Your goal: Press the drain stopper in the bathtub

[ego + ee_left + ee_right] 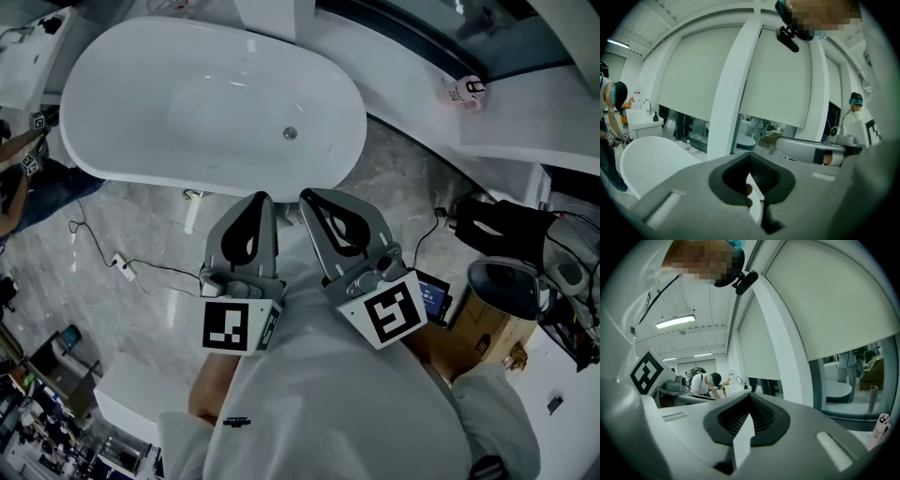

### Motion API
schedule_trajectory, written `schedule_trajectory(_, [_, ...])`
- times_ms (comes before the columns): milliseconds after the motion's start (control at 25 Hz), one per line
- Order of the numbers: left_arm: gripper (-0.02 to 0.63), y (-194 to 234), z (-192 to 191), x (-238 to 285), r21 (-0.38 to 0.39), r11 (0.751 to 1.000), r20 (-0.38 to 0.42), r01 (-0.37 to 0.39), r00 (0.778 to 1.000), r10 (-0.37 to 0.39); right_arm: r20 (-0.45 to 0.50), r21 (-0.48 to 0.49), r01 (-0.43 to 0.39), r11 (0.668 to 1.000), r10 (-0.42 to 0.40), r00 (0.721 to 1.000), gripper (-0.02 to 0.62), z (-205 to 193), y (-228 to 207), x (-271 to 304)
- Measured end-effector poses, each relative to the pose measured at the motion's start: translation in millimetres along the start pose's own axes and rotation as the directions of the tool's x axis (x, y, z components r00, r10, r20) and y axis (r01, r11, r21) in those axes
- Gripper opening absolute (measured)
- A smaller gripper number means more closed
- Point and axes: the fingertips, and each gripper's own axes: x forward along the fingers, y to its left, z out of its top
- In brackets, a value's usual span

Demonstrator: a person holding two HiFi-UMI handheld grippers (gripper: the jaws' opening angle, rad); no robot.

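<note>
Reach is what the coming press turns on: the drain stopper [290,133] sits as a small round metal dot on the floor of the white bathtub [141,84], toward the right end of the basin. The tub's long axis runs roughly left to right across the head view. Both grippers are held close to the person's body on the near side of the tub, tips pointing toward it. The stopper lies ahead of them, beyond the near rim and lower down. It falls almost on the line between the two tips, and I judge the right gripper [312,197] slightly nearer than the left gripper [260,199]. Each gripper has its jaws brought together with nothing held; only a thin sliver of light shows in the dark hollow between the pads. Neither is over the basin yet. Neither gripper view shows the stopper, since both cameras look upward at window blinds [834,301] and ceiling. The stopper is too small in the head view to tell whether it is raised or already down. A small reddish patch in the hollow of the left jaws cannot be made out, and the tub's depth is hard to judge from this steep angle.
</note>
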Motion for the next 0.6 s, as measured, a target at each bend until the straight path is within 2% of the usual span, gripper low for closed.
schedule_trajectory(400, [0.000, -11.3, 5.1, 14.3, 0.016, 1.000, -0.001, 0.025, 1.000, -0.025, -0.012, 0.010, 0.025, 1.000, -0.025, 1.000, -0.006, -0.8, -15.9, -1.0])
schedule_trajectory(600, [0.000, -3.5, 2.7, 11.6, 0.018, 1.000, -0.017, -0.005, 1.000, 0.005, -0.009, -0.021, 0.018, 1.000, -0.018, 1.000, -0.006, -0.5, -19.6, 0.8])
